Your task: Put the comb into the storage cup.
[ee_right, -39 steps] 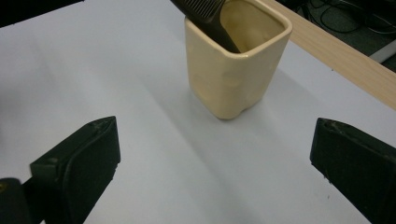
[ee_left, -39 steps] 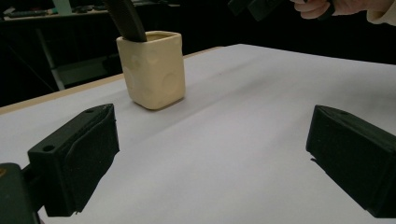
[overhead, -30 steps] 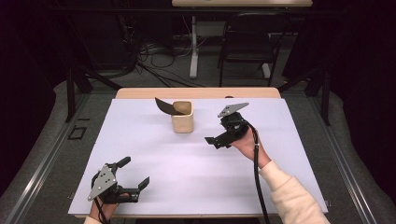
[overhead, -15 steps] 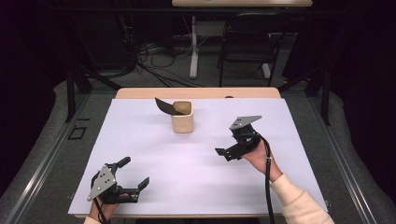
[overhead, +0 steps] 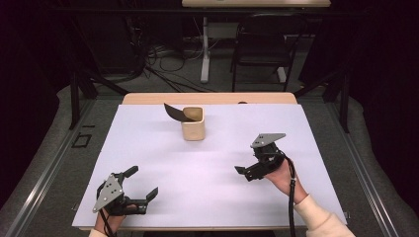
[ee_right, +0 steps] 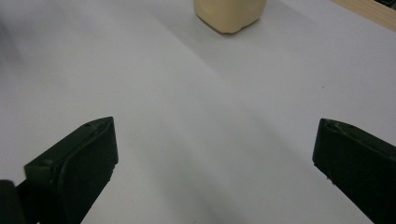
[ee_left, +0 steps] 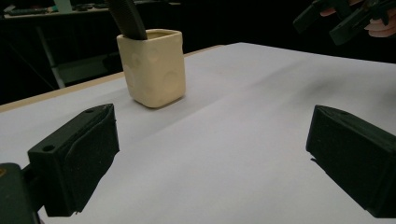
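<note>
Standing toward 12 o'clock on the white table cover [overhead: 207,168], a cream square cup [overhead: 192,124] is being used to prop a dark spatula [overhead: 174,112]. The right gripper [overhead: 245,170] and left gripper [overhead: 142,188], jaws wide and empty, are being held well apart from it, apparently with nothing left to grasp.

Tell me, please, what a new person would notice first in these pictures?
First, the cream holder standing alone at the far middle of the white table, with a dark utensil leaning out of it toward the left. Next, the two black grippers, both open and empty: the left gripper near the front left corner, the right gripper at mid-right.
</note>
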Available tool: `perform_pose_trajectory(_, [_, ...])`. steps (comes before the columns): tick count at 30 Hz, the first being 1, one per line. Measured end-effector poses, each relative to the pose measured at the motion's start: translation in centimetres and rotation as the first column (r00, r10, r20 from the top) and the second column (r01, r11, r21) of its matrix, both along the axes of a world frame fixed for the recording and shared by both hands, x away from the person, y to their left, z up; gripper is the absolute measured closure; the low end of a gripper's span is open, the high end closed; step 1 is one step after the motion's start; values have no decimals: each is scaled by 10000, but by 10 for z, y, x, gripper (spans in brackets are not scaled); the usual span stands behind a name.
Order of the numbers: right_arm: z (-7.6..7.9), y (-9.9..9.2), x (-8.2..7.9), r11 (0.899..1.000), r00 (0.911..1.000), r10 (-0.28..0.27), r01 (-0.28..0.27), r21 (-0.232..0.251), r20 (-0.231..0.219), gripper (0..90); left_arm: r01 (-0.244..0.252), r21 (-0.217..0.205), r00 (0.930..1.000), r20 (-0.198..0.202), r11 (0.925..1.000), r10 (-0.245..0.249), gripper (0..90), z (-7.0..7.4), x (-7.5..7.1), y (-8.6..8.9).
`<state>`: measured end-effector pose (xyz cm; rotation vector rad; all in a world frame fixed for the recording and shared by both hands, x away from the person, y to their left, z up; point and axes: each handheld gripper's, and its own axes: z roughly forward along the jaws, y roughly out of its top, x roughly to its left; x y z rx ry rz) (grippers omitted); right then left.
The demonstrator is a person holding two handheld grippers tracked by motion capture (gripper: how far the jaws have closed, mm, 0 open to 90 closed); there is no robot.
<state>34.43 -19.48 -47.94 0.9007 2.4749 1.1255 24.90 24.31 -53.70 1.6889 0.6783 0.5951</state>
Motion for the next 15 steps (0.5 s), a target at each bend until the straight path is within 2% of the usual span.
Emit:
perform_pose_trajectory(7, [-5, -7, -13, 9999, 9997, -73, 71, 92, 238, 0, -34, 0, 10000, -21, 10000, 34, 24, 0, 0, 0])
perform_pose_trajectory(15, [-17, -18, -25, 9993, 9994, -339, 338, 136, 110, 0, -35, 17, 10000, -33, 10000, 35, 23, 0, 0, 0])
